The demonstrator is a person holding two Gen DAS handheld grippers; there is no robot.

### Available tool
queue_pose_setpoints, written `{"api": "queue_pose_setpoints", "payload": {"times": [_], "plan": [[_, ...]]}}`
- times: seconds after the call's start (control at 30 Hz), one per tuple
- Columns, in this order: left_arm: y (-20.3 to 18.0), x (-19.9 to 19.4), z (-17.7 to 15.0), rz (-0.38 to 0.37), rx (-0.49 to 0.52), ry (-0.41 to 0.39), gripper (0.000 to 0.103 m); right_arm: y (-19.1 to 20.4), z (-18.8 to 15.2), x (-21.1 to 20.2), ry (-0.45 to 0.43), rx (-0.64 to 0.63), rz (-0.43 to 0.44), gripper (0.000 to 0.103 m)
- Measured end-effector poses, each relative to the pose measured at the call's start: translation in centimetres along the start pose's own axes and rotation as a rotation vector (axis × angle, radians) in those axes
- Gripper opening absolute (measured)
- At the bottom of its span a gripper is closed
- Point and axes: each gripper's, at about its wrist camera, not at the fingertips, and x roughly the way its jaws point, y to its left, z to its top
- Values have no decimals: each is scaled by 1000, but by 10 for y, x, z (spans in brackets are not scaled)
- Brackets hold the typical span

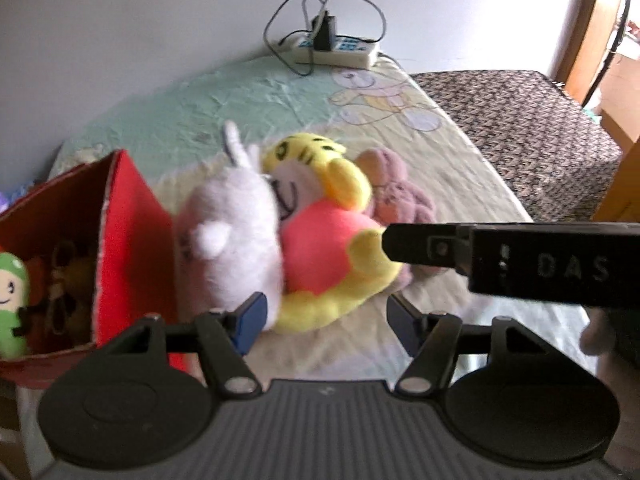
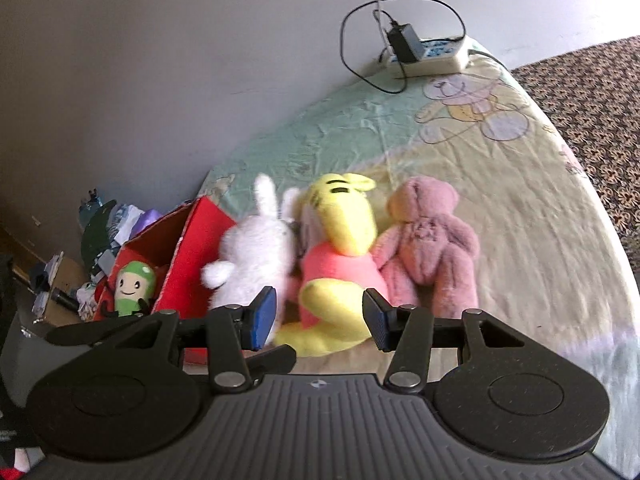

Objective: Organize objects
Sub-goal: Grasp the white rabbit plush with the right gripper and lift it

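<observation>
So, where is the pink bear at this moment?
The pink bear lies on the bed, at the right end of the toy row, pressed against the yellow tiger. In the left wrist view it peeks out behind the tiger.

The bed is viewed closely from both wrists; the yellow plush tiger in pink (image 1: 320, 236) (image 2: 340, 264) is shared.

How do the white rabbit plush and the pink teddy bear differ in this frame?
The white rabbit plush is white with long upright ears; the pink teddy bear is dusty pink with short round ears. The rabbit sits against the red box; the teddy lies farthest from it, beyond the yellow tiger plush. Both rest on the bed, ungrasped.
</observation>
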Motion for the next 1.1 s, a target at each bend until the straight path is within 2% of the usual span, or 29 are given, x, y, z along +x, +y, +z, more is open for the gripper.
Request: {"api": "queue_pose_setpoints", "payload": {"times": [0.13, 0.3, 0.57, 0.7, 0.83, 0.9, 0.97, 1.03, 1.1], "plan": [[-3, 4, -1, -12, 7, -29, 69, -4, 2, 5, 8, 7, 16, 52], [9, -1, -7, 2, -16, -56, 68, 1, 12, 18, 31, 5, 99, 52], [41, -2, -1, 76, -88, -85, 68, 23, 25, 61, 107, -16, 181, 52], [46, 16, 4, 76, -98, -65, 67, 27, 28, 80, 148, 3, 199, 53], [55, 36, 9, 43, -133, -24, 65, 28, 29, 96, 177, 12, 192, 54], [59, 45, 12, 50, -137, -9, 61, 27, 29, 105, 196, 25, 188, 58], [63, 51, 13, 35, -147, 7, 56, 24, 29, 112, 220, 44, 195, 59], [67, 59, 17, 22, -152, 22, 53, 22, 29, 117, 234, 61, 207, 57], [68, 64, 17, 16, -154, 36, 51, 21, 31, 118, 242, 65, 229, 48]]}}
